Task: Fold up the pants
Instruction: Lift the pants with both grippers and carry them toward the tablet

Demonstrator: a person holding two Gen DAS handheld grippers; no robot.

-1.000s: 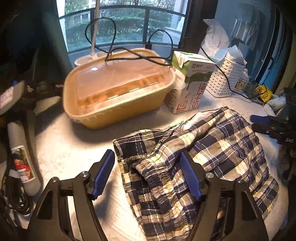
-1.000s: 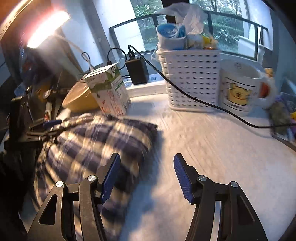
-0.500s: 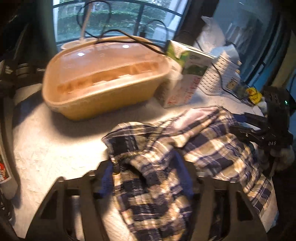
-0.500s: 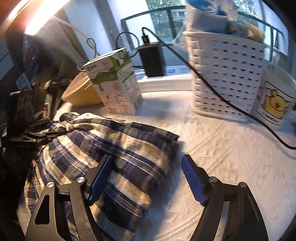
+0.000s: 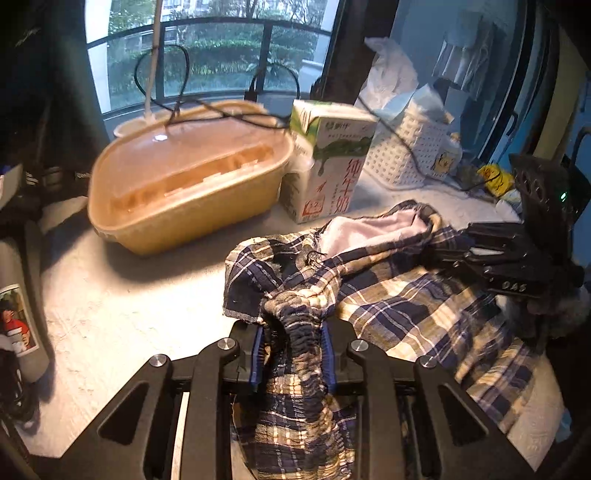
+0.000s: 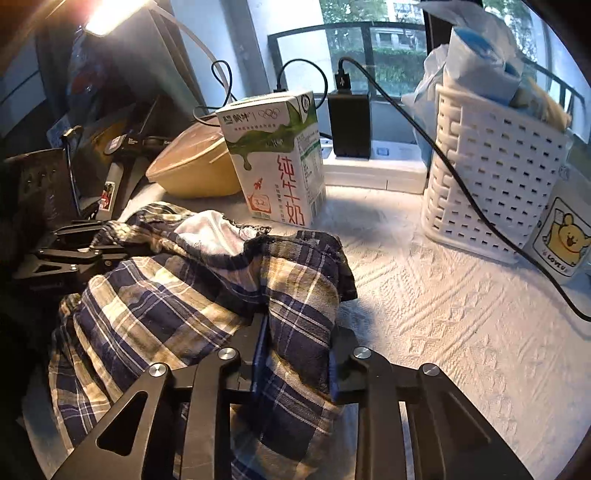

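Both grippers clamp pants (image 5: 388,302) — pads hidden.

Daylight through window (image 5: 207,55); lamp glare (image 6: 110,14) top-left; dark fisheye corners; slight blur.

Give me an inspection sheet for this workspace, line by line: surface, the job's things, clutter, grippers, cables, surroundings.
Surface: white textured cloth over the table.
Job's things: plaid pants, crumpled, white lining showing.
Clutter: milk carton, tan lidded container, white basket, bear mug.
Grippers: left gripper shut on the elastic waistband; right gripper shut on a fabric fold.
Cables: black cable crossing the basket; charger brick.
Surroundings: window, greenery outside.
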